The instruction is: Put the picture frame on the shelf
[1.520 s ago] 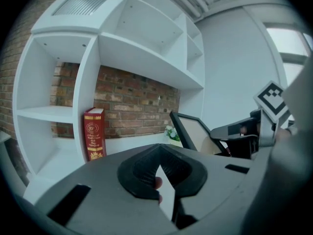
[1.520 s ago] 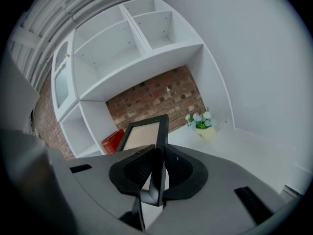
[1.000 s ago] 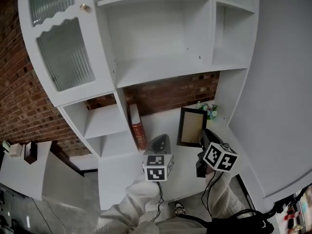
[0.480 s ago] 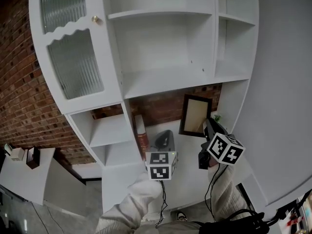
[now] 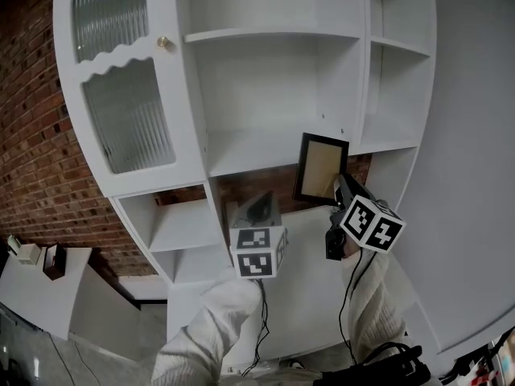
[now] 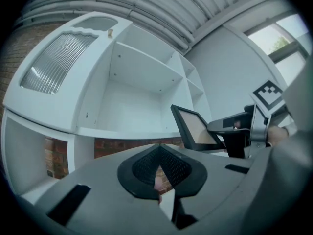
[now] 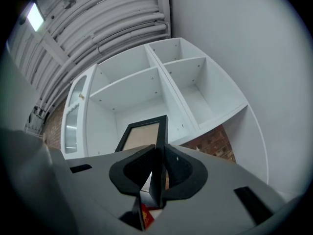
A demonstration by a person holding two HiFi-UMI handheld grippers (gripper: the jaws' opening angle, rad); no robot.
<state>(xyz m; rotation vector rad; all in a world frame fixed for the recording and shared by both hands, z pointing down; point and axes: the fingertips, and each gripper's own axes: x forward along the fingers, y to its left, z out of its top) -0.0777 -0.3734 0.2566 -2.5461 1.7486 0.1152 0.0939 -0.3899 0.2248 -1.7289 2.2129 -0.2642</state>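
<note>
The picture frame [image 5: 320, 168] has a black border and a tan inside. It is raised in front of the white shelf unit's wide middle shelf [image 5: 249, 147], upright and slightly tilted. My right gripper [image 5: 339, 191] is shut on the frame's right edge, seen edge-on between the jaws in the right gripper view, where the picture frame [image 7: 146, 133] stands against the wide middle shelf [image 7: 142, 111]. My left gripper [image 5: 259, 209] is lower and to the left, shut with nothing in it. In the left gripper view the picture frame [image 6: 194, 129] is held at right.
The white shelf unit has a ribbed glass door [image 5: 125, 111] with a brass knob [image 5: 163, 43] at left, narrow compartments [image 5: 398, 87] at right and a brick back wall [image 5: 249, 187] below. A white counter [image 5: 298, 288] lies under my grippers. A grey wall [image 5: 475, 135] is at right.
My right gripper has lifted the picture frame from the counter up to the level of the wide middle shelf. The left gripper rose a little. A red book and a plant went out of sight.
</note>
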